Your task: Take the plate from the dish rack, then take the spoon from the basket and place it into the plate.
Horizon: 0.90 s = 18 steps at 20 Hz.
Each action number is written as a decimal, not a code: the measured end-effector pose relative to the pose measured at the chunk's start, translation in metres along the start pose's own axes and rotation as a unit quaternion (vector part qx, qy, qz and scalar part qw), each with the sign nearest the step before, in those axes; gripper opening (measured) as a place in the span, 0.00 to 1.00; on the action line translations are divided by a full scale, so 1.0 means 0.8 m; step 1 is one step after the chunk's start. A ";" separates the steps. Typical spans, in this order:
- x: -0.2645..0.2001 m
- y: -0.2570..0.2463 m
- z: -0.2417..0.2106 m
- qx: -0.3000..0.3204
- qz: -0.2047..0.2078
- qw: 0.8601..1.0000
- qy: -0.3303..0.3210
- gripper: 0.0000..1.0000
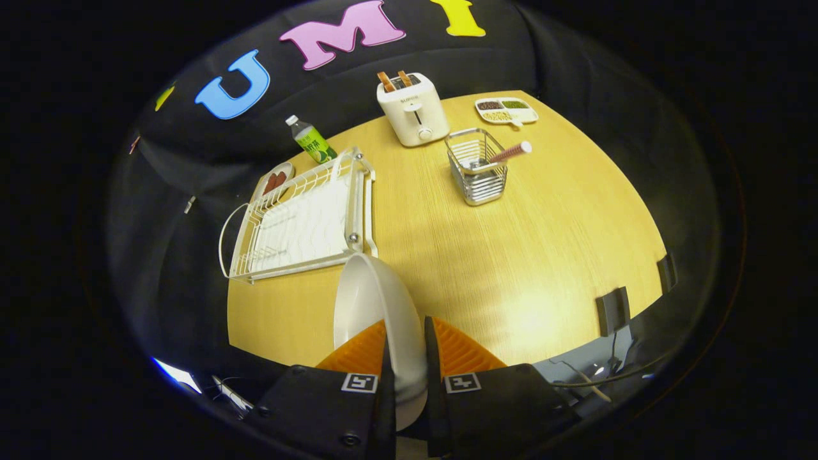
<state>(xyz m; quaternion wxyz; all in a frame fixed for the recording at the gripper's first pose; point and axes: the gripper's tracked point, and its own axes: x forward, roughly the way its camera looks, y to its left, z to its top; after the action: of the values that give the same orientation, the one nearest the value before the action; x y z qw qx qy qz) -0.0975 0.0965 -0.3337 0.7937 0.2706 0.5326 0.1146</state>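
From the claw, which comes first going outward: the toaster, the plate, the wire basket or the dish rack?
1. Plate, clamped between the claw's fingers.
2. Dish rack, just beyond, to the left.
3. Wire basket, farther, to the right.
4. Toaster, farthest, by the wall.

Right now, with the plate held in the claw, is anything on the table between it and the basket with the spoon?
Nothing visible: bare table lies between the plate, gripped in the claw, and the basket.

Seen from a fisheye camera riding on the gripper [406, 358], high above the near edge of a wooden table [543, 255], looking forward and down toward the toaster [414, 110] at the far side.
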 end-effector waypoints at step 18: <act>0.092 -0.031 -0.017 0.077 0.010 0.997 0.016 0.28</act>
<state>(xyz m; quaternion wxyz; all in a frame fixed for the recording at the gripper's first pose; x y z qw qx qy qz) -0.0825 0.1146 -0.4092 0.7606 0.3342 0.5501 0.0851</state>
